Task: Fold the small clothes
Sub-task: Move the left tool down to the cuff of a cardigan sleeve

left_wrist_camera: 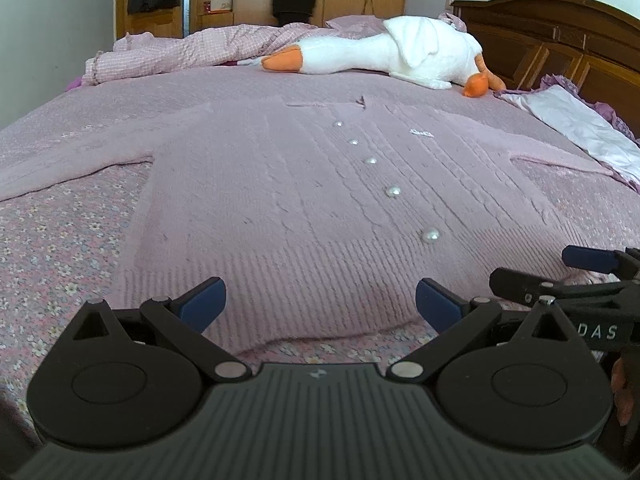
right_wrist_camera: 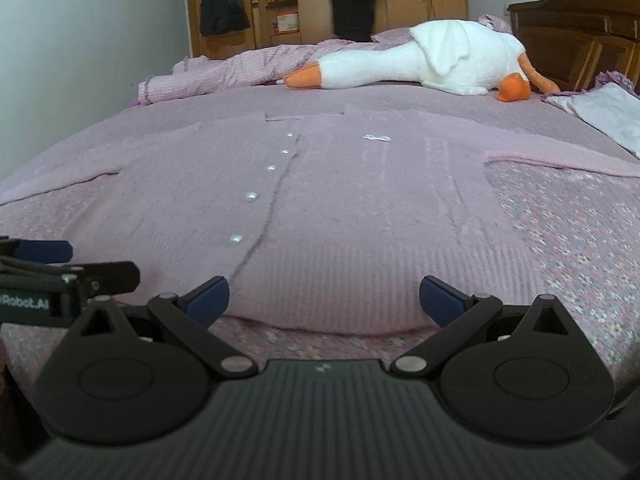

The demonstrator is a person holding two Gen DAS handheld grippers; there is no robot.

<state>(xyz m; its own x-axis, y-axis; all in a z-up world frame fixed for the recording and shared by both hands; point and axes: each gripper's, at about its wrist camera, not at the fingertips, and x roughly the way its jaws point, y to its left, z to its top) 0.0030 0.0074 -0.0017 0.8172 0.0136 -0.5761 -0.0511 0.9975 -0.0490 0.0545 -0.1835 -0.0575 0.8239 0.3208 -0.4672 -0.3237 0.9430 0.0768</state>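
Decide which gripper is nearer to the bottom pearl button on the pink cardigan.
Left, narrowly. The bottom pearl button sits ahead and right of the left gripper, and ahead and left of the right gripper, which looks further off. Both hover at the cardigan hem.

Free room and obstacles about the jaws. Both pairs of jaws stand wide apart, with nothing between them. Ahead of the left gripper (left_wrist_camera: 320,304) the pink cardigan (left_wrist_camera: 280,200) lies flat on the bed (left_wrist_camera: 60,260), offering no raised obstruction; its pearl buttons (left_wrist_camera: 430,235) are the only low bumps, ahead and right of the left jaws. The right gripper (right_wrist_camera: 324,300) sits just beside the left gripper, closing the passage between them. Outboard of each pair, the bedspread is bare. Far ahead, a plush goose (left_wrist_camera: 400,56) and a rumpled quilt (left_wrist_camera: 180,56) bar the way; a wooden headboard (left_wrist_camera: 560,40) walls the far right.
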